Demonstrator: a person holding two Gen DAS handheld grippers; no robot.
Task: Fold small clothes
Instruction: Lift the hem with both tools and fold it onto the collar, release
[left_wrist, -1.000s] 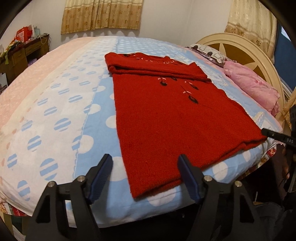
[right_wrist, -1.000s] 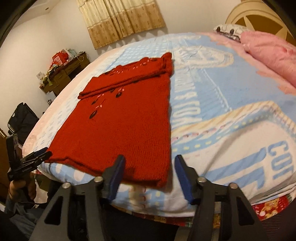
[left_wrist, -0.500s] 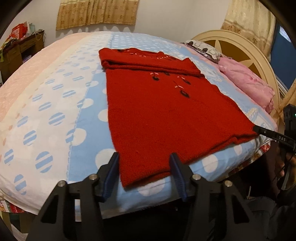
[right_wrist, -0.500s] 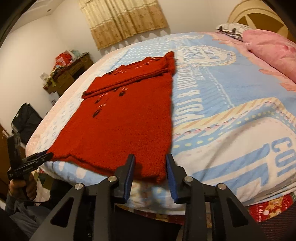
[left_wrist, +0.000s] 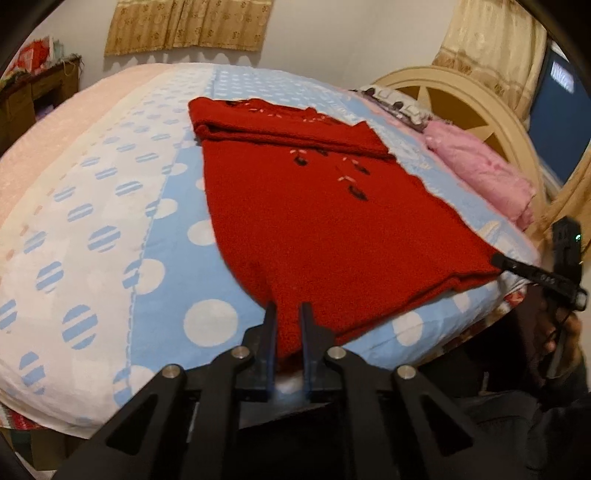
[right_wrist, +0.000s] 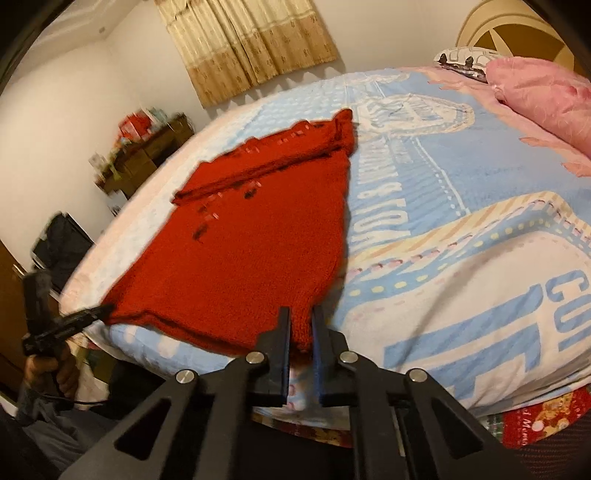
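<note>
- The near hem of one red knitted sweater (left_wrist: 332, 229) is pinched at both corners on a bed (left_wrist: 110, 229); the jaws of both tools, seen wide apart a second ago and half-narrowed half a second ago, have been brought down to a narrow gap with knit between them.
- The left gripper (left_wrist: 286, 314) is clamped on the sweater's near-left corner, and the right gripper (right_wrist: 300, 317) on the near-right corner; each tool is also seen from the other's camera at the far end of the hem.
- The hem is judged to be secured, so the next fold, carrying the hem up toward the collar end, appears ready to be started; no lift is shown yet.
- The sweater is laid flat on the bedcover with its far end already doubled over into a band, where the embroidered motifs (left_wrist: 354, 188) are seen.
- Counted: one sweater, two grippers, one pink bundle (left_wrist: 484, 173) by the headboard (left_wrist: 461, 88), and one patterned pillow (right_wrist: 461, 59) beyond it.
- The right wrist view is motion-blurred, so whether that corner is gripped through both layers cannot be told with certainty.
</note>
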